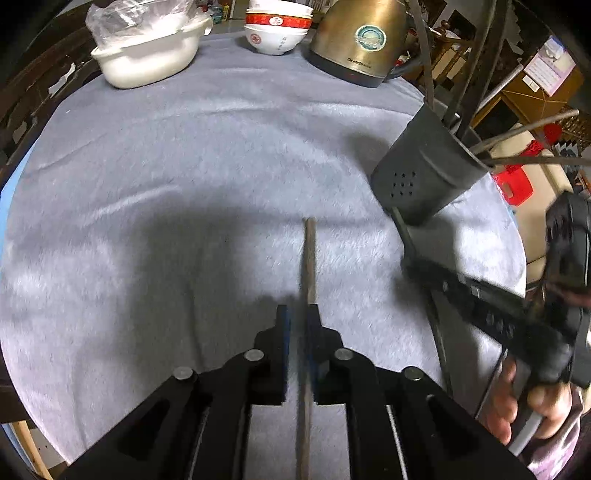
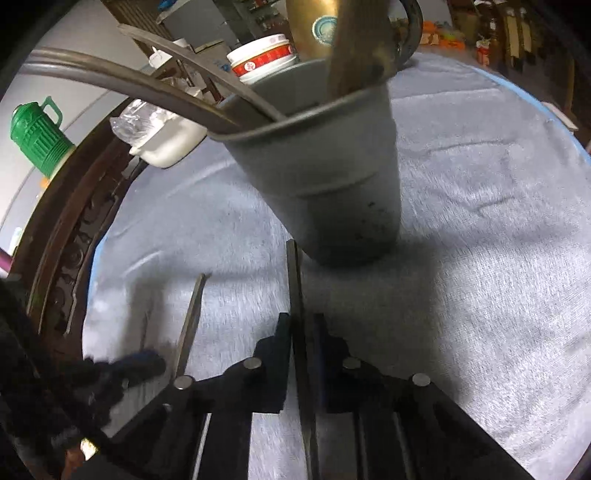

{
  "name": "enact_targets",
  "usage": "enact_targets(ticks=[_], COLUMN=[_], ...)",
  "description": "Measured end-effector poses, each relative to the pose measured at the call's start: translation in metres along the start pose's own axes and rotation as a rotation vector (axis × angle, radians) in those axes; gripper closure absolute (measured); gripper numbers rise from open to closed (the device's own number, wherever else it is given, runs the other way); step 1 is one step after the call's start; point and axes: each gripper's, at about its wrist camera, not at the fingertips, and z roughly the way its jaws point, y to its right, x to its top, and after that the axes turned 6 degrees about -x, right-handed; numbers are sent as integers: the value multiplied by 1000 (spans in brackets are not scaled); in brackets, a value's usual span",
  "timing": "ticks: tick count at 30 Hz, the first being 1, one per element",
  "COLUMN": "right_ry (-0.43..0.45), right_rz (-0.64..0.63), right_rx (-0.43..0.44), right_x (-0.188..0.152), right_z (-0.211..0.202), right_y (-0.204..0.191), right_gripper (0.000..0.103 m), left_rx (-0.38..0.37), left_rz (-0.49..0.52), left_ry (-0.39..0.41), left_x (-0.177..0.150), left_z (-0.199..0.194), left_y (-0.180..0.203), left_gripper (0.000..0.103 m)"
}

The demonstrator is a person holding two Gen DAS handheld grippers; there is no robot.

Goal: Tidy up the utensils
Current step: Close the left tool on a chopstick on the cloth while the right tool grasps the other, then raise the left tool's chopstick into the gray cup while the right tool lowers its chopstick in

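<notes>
Two tools over a round tabletop [image 1: 184, 155] covered in grey plush cloth. The left tool [image 1: 298, 321] is clamped on one brown chopstick [image 1: 309, 258], which runs between the pads and projects straight ahead above the cloth; in the right wrist view the same chopstick [image 2: 192, 317] appears at lower left, beside the left tool [image 2: 147, 363]. The right tool [image 2: 302, 325] is clamped on one dark, flat utensil handle [image 2: 295, 280], whose far tip reaches the base of the grey utensil holder [image 2: 332, 177]. The holder [image 1: 424, 170] stands tilted in both views, its lower wall pierced with small holes; three or four handles lean out of its mouth, the exact count unclear under motion blur. At the far edge: one white lidded dish [image 1: 147, 55] under clear plastic, one stack of red-banded white bowls [image 1: 277, 26], one brass-coloured electric kettle [image 1: 358, 40]. One green jug [image 2: 37, 136] stands off the tabletop.
</notes>
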Motion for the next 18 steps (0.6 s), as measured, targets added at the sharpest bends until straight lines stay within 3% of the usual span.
enact_targets(ticks=[1, 3, 11, 12, 13, 15, 18], right_ry=[-8, -34, -86, -82, -77, -59, -28], right_rz=[0, -8, 16, 22, 30, 35, -1], right_rx=[-1, 9, 10, 4, 1, -17, -41], right_x=[-2, -8, -11, -8, -4, 2, 7], right_z=[-2, -5, -9, -8, -6, -3, 2], right_y=[0, 5, 14, 13, 13, 9, 1], right_gripper=[91, 92, 89, 89, 89, 88, 87], left_rx=[-1, 0, 19, 21, 24, 41, 27], left_rz=[-4, -9, 11, 13, 14, 14, -3], left_ry=[1, 7, -3, 4, 2, 4, 6], left_x=[3, 9, 26, 26, 27, 28, 29], left_z=[1, 3, 30, 30, 31, 33, 33], left_y=[1, 3, 8, 8, 8, 3, -2], left_gripper=[76, 67, 67, 70, 83, 94, 97])
